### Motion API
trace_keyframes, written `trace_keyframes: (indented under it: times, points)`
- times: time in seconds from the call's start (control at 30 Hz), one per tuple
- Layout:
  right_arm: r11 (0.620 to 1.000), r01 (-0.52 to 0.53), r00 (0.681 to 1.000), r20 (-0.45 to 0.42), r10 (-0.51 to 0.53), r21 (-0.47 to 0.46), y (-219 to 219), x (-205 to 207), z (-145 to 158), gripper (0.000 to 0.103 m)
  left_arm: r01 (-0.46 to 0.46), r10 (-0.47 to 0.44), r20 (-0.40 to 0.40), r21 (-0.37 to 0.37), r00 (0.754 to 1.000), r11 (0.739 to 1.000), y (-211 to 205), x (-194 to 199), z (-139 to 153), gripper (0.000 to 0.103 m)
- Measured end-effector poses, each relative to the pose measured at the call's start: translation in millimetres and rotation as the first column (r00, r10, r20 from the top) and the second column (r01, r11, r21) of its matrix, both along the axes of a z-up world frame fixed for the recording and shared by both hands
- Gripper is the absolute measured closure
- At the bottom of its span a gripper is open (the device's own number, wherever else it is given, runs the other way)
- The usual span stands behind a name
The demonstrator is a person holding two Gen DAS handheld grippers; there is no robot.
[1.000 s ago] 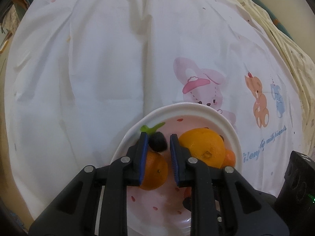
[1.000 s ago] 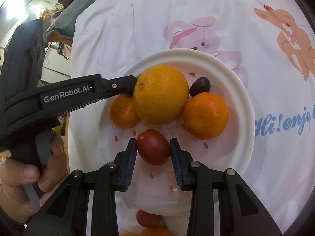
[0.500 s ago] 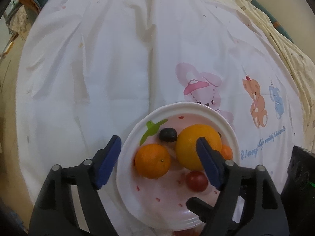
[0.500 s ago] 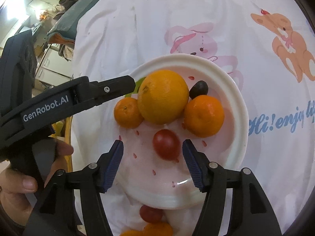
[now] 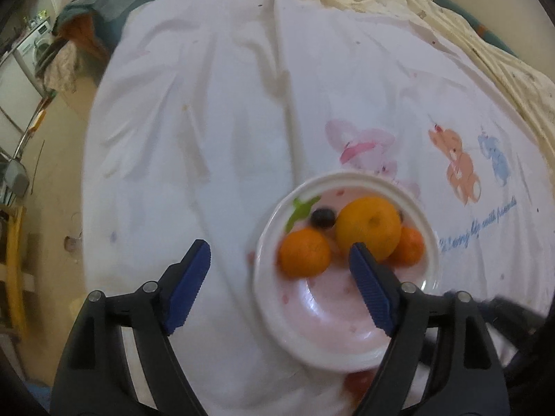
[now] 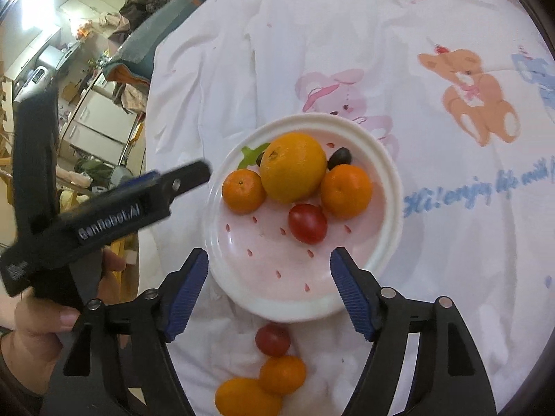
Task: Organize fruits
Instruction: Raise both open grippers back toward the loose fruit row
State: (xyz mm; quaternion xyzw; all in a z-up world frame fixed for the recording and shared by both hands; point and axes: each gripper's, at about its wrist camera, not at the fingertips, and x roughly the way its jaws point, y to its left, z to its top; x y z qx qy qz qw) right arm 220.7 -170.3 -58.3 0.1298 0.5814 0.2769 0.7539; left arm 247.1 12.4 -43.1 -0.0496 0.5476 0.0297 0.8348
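A white and pink plate (image 6: pixel 388 173) (image 5: pixel 347 350) lies on the white printed cloth. It holds a large orange (image 6: pixel 293 166) (image 5: pixel 369 227), two mandarins (image 6: pixel 242 190) (image 6: pixel 346 192), a dark grape (image 6: pixel 339 158) (image 5: pixel 322 217) and a red cherry tomato (image 6: pixel 308 223). On the cloth in front of the plate lie another cherry tomato (image 6: pixel 273 339) and two small orange fruits (image 6: pixel 282 374) (image 6: pixel 248 398). My right gripper (image 6: pixel 269 289) is open and empty above the plate's near rim. My left gripper (image 5: pixel 279 284) is open and empty over the plate's left side; it also shows in the right wrist view (image 6: pixel 189 176).
The cloth (image 5: pixel 208 121) carries rabbit and bear prints (image 6: pixel 475 93) and blue lettering to the right of the plate. The cloth's left edge drops to a floor with furniture (image 6: pixel 90 111). A cream blanket (image 5: pixel 468 27) lies at the far right.
Both grippers opened and drew back. The right one let go of the cherry tomato, which stays on the plate. The left one released the dark grape and shifted left.
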Motion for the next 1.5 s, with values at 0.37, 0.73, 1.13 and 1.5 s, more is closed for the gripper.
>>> trace_keyframes:
  times: [0.37, 0.73, 1.13, 1.5]
  points:
    - [0.998, 0.055, 0.997, 0.046, -0.055, 0.007, -34, -36, 26, 0.023, -0.046, 0.047, 0.053, -0.014, 0.997, 0.999, 13, -69, 31, 0.024]
    - [0.990, 0.136, 0.988, 0.064, -0.139, 0.047, -59, -70, 41, 0.018, -0.031, 0.034, 0.063, -0.046, 0.997, 0.998, 11, -130, 32, 0.024]
    - [0.983, 0.174, 0.984, 0.021, -0.175, 0.056, -64, -86, 33, 0.018, -0.025, 0.037, 0.093, -0.132, 0.995, 0.991, 10, -160, 29, 0.016]
    - [0.989, 0.150, 0.988, -0.025, -0.150, 0.019, -46, -82, 15, 0.018, -0.107, 0.125, 0.082, -0.188, 0.989, 0.976, 27, -156, 18, 0.016]
